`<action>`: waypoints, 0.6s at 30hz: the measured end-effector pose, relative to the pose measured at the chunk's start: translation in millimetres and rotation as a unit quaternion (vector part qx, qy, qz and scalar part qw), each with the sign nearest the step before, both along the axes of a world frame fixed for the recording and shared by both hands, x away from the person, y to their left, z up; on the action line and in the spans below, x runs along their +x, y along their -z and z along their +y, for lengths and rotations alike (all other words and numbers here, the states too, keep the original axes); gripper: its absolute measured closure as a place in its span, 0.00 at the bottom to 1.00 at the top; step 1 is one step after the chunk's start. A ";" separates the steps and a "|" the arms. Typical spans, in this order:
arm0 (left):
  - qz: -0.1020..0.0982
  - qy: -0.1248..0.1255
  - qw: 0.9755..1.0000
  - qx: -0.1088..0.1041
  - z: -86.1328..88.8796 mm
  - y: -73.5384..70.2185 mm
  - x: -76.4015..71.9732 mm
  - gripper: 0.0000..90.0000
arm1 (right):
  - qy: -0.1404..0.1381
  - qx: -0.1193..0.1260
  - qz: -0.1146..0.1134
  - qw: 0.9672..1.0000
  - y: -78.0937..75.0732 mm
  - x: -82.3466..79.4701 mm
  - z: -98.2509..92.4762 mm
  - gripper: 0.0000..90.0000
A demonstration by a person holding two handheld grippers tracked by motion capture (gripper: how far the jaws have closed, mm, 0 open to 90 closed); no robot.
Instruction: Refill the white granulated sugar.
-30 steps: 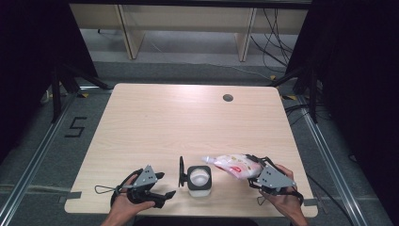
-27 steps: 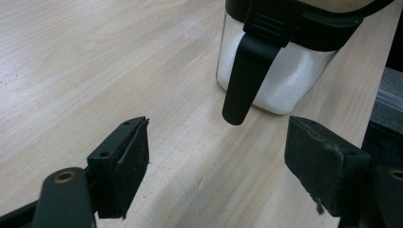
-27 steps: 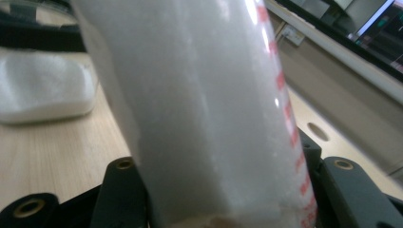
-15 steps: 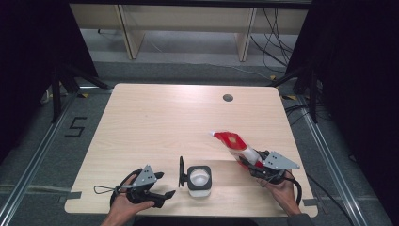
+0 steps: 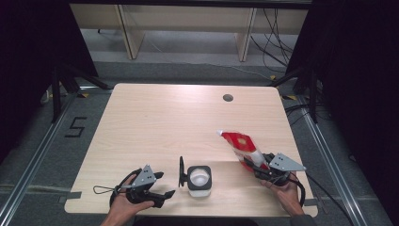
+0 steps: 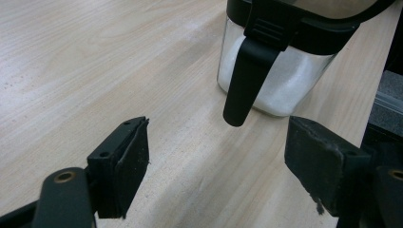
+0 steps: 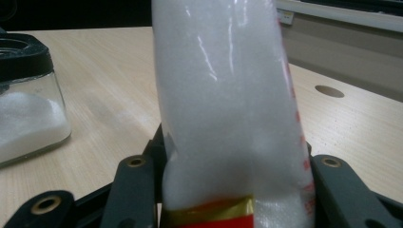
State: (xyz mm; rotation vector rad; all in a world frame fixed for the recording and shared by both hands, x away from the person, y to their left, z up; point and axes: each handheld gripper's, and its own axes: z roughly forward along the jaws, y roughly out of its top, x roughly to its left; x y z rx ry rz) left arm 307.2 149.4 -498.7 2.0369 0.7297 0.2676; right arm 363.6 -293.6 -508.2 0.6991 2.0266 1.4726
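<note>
My left claw (image 5: 160, 190) idles with jaws spread, holding nothing, just beside the lidded glass jar (image 5: 199, 179) of white granules at the bench's (image 5: 164, 122) near edge. My right claw (image 5: 256, 165) is clamped on the red-and-white bag (image 5: 240, 147), whose long axis slants up and away toward the bench's middle. I judge the bag is picked up; pouring into the jar remains.
</note>
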 end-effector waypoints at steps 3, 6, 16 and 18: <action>0.005 -0.005 1.000 -0.005 -0.4 0.2 -0.6 0.25 | 0.008 0.004 -0.001 1.000 -0.1 -1.5 -1.3 0.61; 0.005 -0.005 1.000 -0.004 -0.3 0.1 -0.6 0.25 | 0.018 0.013 0.021 1.000 -0.8 -5.7 -1.4 0.61; 0.001 -0.002 1.000 0.013 2.1 -1.1 0.8 0.25 | 0.030 0.005 0.018 0.999 -4.6 -10.1 -6.4 0.61; 0.001 -0.005 1.000 0.000 1.0 -0.7 0.1 0.25 | 0.029 0.006 0.025 0.999 -4.6 -12.7 -7.1 0.61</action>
